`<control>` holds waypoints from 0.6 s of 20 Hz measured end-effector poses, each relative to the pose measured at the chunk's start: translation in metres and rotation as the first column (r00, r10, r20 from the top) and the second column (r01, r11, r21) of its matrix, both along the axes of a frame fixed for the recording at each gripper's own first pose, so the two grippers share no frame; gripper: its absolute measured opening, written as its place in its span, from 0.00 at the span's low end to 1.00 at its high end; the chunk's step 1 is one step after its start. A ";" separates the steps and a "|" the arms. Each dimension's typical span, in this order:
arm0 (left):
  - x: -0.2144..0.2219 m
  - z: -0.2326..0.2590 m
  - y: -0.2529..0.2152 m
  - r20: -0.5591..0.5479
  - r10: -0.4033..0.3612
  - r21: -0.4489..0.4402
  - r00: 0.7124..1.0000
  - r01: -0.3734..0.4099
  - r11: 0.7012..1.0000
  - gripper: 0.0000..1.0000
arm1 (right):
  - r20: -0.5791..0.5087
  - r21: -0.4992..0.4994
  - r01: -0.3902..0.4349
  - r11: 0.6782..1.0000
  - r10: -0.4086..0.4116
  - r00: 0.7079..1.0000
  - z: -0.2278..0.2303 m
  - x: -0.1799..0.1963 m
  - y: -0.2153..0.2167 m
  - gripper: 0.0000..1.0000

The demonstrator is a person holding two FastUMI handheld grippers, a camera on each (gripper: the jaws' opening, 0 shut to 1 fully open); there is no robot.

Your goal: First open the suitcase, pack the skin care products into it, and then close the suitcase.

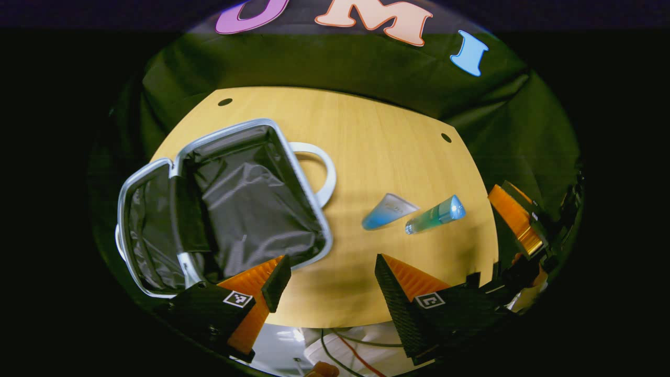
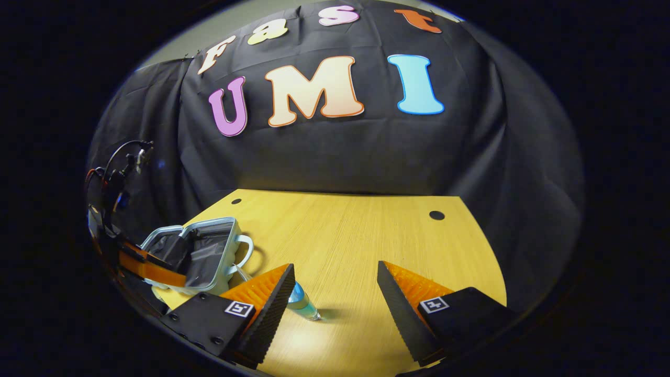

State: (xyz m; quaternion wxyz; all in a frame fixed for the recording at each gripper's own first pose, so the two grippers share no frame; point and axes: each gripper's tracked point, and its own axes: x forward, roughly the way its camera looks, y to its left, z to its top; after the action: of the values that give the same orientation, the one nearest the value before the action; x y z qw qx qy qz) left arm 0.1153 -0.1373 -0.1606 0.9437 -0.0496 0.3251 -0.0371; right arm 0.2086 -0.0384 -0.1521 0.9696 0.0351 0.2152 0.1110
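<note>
Suitcase (image 1: pixel 225 209) open on table (image 1: pixel 377 136), left | tube (image 1: pixel 388 211) right of it | bottle (image 1: pixel 436 214) just beside tube, farther right

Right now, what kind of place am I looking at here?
Most likely a staged recording booth, not a real home: black cloth hangs behind a bare wooden table, which carries an open suitcase, two skin care products and loose cables below its edge.

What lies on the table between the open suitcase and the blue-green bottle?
In the left gripper view, a blue-and-white tube lies on the table between the suitcase and the bottle, apart from both; bare wood lies on either side.
</note>
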 end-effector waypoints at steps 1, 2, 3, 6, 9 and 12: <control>0.009 -0.002 -0.014 0.005 -0.008 -0.016 1.000 0.008 1.000 0.96 | -0.021 0.013 -0.012 1.000 0.012 1.000 -0.007 0.002 -0.001 0.96; 0.015 -0.005 -0.025 0.013 -0.024 -0.022 1.000 0.025 0.999 0.96 | -0.045 0.020 -0.021 1.000 0.022 0.999 -0.014 0.003 -0.003 0.99; 0.023 -0.008 -0.036 0.023 -0.042 -0.016 0.999 0.043 0.999 0.96 | -0.059 0.022 -0.032 0.999 0.033 0.998 -0.020 0.003 -0.004 0.99; 0.049 -0.019 -0.053 0.050 -0.061 0.013 0.997 0.060 0.998 0.96 | -0.073 0.019 -0.057 0.998 0.058 0.996 -0.030 0.006 -0.013 0.99; 0.070 -0.033 -0.067 0.073 -0.054 0.009 0.996 0.054 0.999 0.96 | -0.087 0.021 -0.074 0.997 0.076 0.993 -0.037 0.002 -0.016 0.99; 0.092 -0.047 -0.070 0.113 -0.035 0.047 0.993 0.030 0.998 0.96 | -0.082 0.012 -0.083 0.996 0.084 0.993 -0.040 0.004 -0.018 0.95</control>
State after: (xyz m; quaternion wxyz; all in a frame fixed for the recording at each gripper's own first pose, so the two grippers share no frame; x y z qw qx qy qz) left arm 0.2076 -0.2076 -0.2076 0.9608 -0.0210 0.2722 -0.0479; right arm 0.2122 -0.0565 -0.1918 0.9543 0.0350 0.2558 0.1508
